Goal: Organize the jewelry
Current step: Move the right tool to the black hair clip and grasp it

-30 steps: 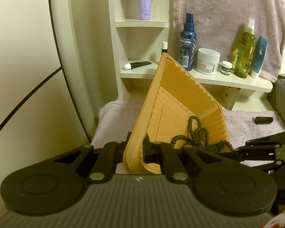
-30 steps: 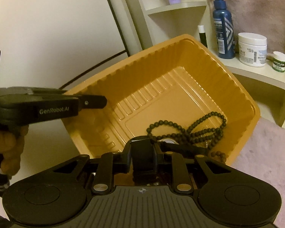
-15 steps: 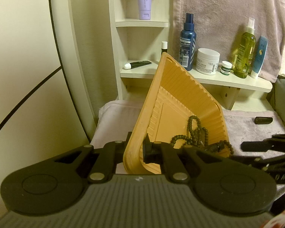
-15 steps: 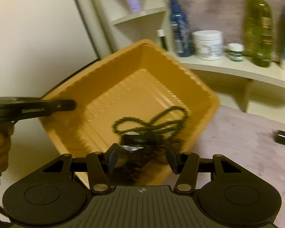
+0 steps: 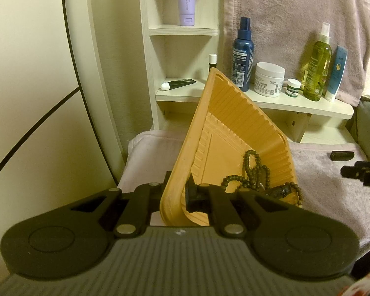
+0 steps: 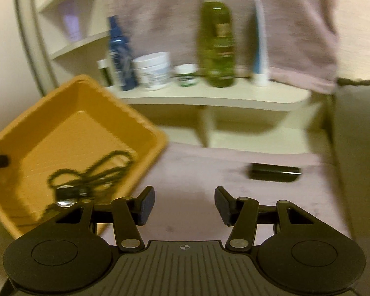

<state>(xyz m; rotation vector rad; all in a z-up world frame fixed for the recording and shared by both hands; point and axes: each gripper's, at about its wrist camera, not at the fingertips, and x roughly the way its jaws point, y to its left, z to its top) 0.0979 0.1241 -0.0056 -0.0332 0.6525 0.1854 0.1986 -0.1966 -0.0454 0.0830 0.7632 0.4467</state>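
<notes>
Left wrist and right wrist views — collection of scattered pieces into a tray.

The left gripper [image 5: 177, 194] is clamped on the near rim of the orange tray [image 5: 236, 128], holding it tipped up on edge above the mauve towel [image 5: 333, 197]. The right gripper [image 6: 183, 206] stands with its jaws wide apart and nothing between them, over bare towel.

Step in hand, as judged: the tray is being held as a receptacle while the right gripper turns toward the next piece. The likely candidate is the small dark cylinder [image 6: 273, 172], lying on the towel at about 1 o'clock from the right gripper and well apart from the tray; what it is cannot be told, since the right view is blurred. The next move calls for lining the spread jaws across the cylinder's short axis, closing on it, and carrying it over the tray's low rim.

Contents: the tray holds a dark bead necklace [image 5: 254, 170], looped and gathered toward the lower wall at 4 o'clock of the tray floor, together with a small dark piece with a shiny part [image 6: 67, 196] — too blurred to name. The rest of the tray floor is bare. The toiletry bottles [image 5: 317, 64] on the shelf [image 5: 308, 104] behind play no part.
</notes>
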